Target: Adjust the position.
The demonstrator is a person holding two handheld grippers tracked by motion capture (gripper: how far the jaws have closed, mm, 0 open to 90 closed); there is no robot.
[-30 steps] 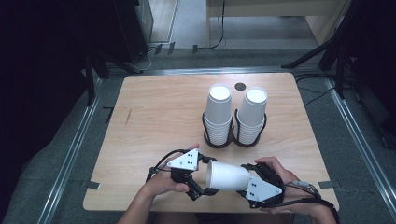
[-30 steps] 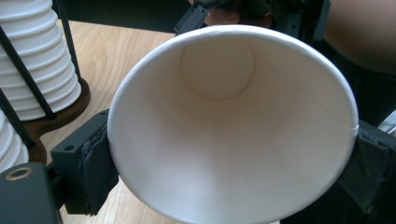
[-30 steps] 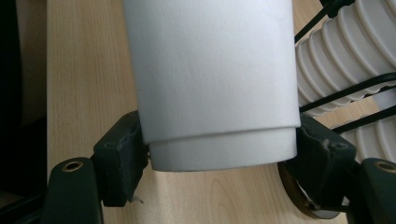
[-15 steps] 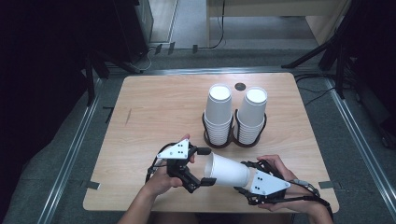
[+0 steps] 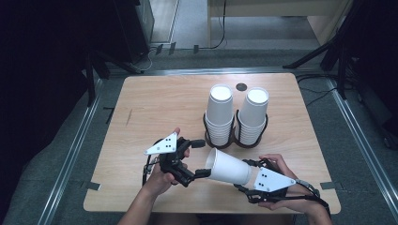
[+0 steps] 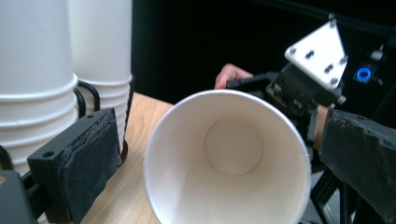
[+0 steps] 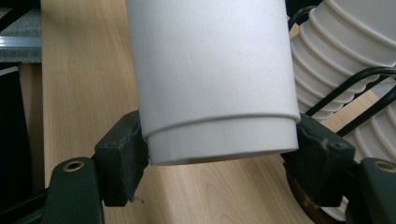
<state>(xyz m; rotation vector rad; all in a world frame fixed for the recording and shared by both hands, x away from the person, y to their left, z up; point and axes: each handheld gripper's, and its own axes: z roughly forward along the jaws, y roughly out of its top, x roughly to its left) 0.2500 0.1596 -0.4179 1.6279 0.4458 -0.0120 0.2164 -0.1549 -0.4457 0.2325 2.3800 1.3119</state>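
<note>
Cup [image 5: 229, 167], smooth white paper, tapered, lies sideways above the wooden tabletop [image 5: 155, 105], its base pinched in my right tongs [image 5: 251, 180]. My left tongs [image 5: 201, 158] stand spread around its rim. Two ribbed cup stacks [image 5: 237, 117] in black wire holders stand close behind.

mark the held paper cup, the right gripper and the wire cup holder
paper cup [image 5: 230, 167], high view, on its white side wall.
right gripper [image 7: 219, 163], right gripper view, midway between the jaws clamped on the cup's base.
wire cup holder [image 5: 236, 125], high view, on the black wire between the two stacks.
</note>
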